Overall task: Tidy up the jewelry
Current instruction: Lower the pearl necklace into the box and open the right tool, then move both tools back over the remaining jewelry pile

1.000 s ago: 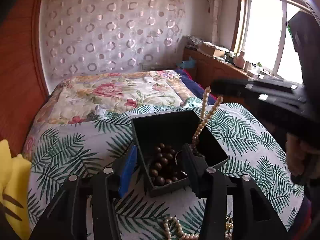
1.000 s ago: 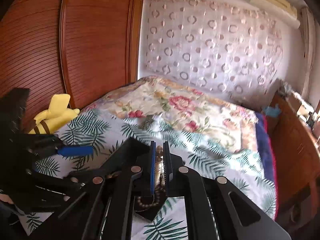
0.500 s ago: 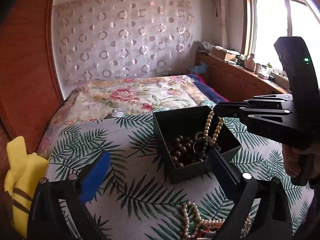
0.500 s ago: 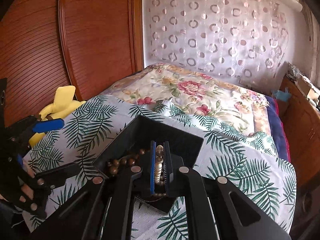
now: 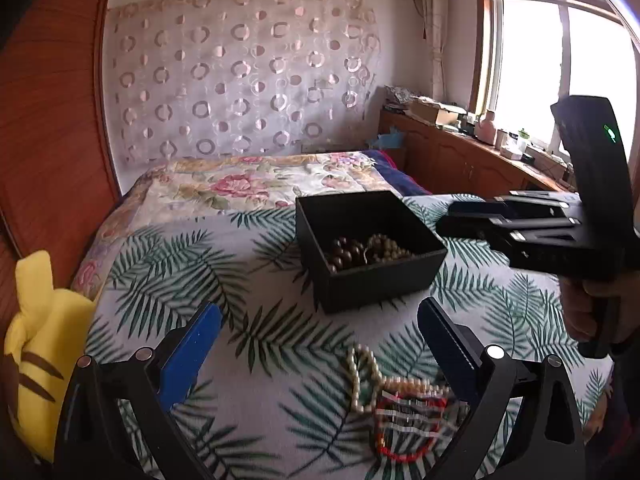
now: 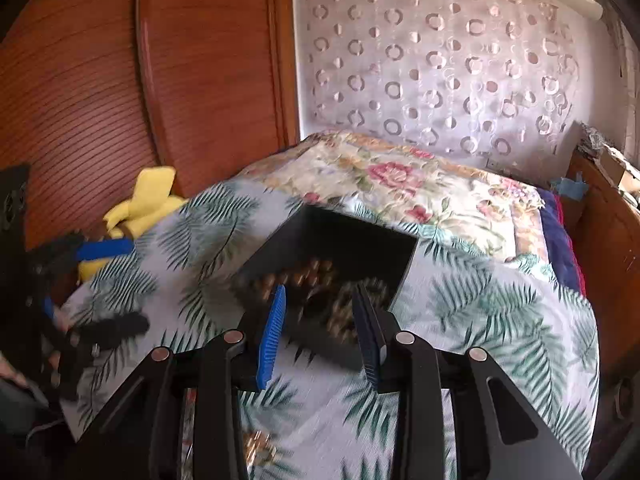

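Observation:
A black open box sits on the palm-leaf cloth. It holds dark brown beads and a tan bead necklace. A pearl string and a red-and-clear bracelet lie on the cloth between my left gripper's fingers. My left gripper is wide open and empty, short of the box. My right gripper is open and empty just above the box; it also shows in the left wrist view, right of the box.
A yellow plush toy lies at the cloth's left edge by the wooden headboard. A floral quilt covers the bed behind the box. A wooden cabinet with clutter runs under the window at right.
My right gripper opened and let the tan bead necklace fall into the box, then drew back. My left gripper pulled back from the box and opened wider, over the pearl string.

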The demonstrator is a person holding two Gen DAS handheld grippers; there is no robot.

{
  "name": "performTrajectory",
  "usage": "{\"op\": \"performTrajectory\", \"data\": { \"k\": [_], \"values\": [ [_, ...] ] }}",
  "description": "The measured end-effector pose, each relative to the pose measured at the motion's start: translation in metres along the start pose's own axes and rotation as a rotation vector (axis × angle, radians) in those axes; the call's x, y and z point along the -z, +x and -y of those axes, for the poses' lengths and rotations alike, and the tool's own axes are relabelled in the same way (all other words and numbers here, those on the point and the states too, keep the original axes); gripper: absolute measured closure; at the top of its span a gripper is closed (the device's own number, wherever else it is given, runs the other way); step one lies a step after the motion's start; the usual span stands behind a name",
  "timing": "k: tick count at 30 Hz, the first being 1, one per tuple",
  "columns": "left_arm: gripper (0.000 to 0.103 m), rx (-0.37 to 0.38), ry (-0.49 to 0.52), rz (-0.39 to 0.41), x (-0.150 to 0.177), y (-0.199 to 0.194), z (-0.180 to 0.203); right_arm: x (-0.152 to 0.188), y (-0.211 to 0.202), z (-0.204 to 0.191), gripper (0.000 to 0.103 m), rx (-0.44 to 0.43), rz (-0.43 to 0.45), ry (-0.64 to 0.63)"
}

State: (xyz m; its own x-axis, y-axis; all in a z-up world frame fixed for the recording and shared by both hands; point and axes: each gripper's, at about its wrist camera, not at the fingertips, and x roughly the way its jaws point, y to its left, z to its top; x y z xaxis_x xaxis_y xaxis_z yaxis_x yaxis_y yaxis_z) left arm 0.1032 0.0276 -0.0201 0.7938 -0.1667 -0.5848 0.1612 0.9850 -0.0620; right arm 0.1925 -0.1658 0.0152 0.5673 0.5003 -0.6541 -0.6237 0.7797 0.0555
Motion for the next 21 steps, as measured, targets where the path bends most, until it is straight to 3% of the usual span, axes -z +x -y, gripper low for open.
{"op": "performTrajectory", "data": {
  "k": [8,16,17,19,21],
  "values": [
    [0.008,-0.001,-0.024,-0.019,0.024,-0.014,-0.007,0.059,-0.017,-0.022,0.066,-0.039,-0.065,-0.011],
    [0.008,-0.037,0.036,-0.020,0.041,-0.023,0.004,0.102,-0.032,-0.043,0.065,-0.093,-0.088,-0.001],
    [0.008,-0.033,0.039,-0.022,0.043,-0.023,0.005,0.104,-0.034,-0.044,0.063,-0.101,-0.092,-0.001],
    [0.008,-0.023,0.037,-0.030,0.049,-0.024,0.007,0.110,-0.036,-0.050,0.046,-0.105,-0.094,-0.012],
    [0.008,-0.013,0.029,-0.040,0.054,-0.026,0.005,0.113,-0.036,-0.055,0.044,-0.112,-0.097,-0.022]
  ]
}}
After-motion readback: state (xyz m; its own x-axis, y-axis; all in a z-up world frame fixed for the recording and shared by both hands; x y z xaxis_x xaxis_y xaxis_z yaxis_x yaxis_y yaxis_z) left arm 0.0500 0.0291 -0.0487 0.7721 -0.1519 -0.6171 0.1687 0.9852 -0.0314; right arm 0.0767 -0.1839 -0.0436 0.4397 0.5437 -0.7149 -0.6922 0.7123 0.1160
